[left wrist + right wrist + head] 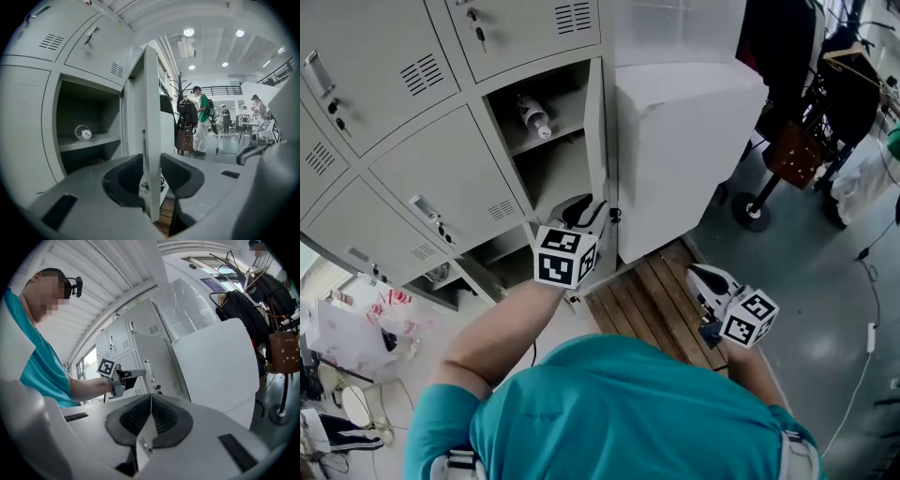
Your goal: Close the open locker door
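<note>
Big grey locker bank [441,178] fills the wall, w/ a white wrapped box [684,141] standing just beside it on the right. One compartment is open. Its locker door [151,108] sticks straight out toward the person, edge-on, apparently hinged on the side next to the box. Step in hand, I'd say, is getting hold of that free edge. To do it well, take only a light pinch, or just push w/ one jaw. Then carry the edge in an arc round the hinge toward the opening, not straight in, and let go before it meets the frame so the inner jaw isn't trapped. The left gripper [153,177] is right at the door's lower free edge. Its jaws are parted, one on each side of the sheet, pads just beside both faces, and I can't see them squeezing it yet. The opening lies on the bank side of that gripper. The right gripper [150,404] hangs well apart, lower and nearer the person, over a wooden pallet [642,295], jaws clenched on nothing. A small bottle [534,117] lies on the shelf [89,143] inside, set back, prob. clear of the door's path.
</note>
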The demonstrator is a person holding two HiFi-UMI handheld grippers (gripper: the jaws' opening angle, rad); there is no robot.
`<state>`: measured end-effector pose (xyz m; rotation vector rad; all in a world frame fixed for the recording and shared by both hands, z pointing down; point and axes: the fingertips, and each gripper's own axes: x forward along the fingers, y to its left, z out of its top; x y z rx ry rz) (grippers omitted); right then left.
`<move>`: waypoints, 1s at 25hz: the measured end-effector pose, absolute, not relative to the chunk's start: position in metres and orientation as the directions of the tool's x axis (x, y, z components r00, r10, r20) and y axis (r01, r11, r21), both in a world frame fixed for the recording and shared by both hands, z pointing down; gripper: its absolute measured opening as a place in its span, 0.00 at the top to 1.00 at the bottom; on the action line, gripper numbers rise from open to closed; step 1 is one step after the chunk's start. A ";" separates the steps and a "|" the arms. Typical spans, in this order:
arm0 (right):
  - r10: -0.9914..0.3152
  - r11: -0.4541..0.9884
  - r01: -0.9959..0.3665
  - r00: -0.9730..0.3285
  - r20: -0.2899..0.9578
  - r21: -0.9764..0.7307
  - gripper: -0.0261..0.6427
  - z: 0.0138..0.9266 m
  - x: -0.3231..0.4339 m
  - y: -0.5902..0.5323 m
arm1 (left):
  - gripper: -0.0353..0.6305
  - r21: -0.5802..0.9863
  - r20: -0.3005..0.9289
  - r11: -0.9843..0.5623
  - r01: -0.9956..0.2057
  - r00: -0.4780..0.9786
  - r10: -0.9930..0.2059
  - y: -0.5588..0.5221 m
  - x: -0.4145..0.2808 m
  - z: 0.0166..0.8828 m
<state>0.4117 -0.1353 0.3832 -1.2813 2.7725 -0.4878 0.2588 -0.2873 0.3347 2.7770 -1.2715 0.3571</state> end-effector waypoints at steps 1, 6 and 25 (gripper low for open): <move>-0.746 0.611 -0.731 -0.660 0.089 -0.303 0.96 0.384 0.408 -0.137 | 0.76 -0.040 0.236 -0.648 -0.761 0.623 -0.746 -0.288 0.252 0.335; -0.728 0.628 -0.718 -0.678 0.101 -0.300 0.96 0.386 0.391 -0.142 | 0.80 -0.043 0.232 -0.592 -0.805 0.568 -0.790 -0.299 0.218 0.335; -0.716 0.634 -0.717 -0.686 0.132 -0.289 0.96 0.384 0.351 -0.150 | 0.80 -0.106 0.213 -0.496 -0.862 0.468 -0.858 -0.336 0.144 0.333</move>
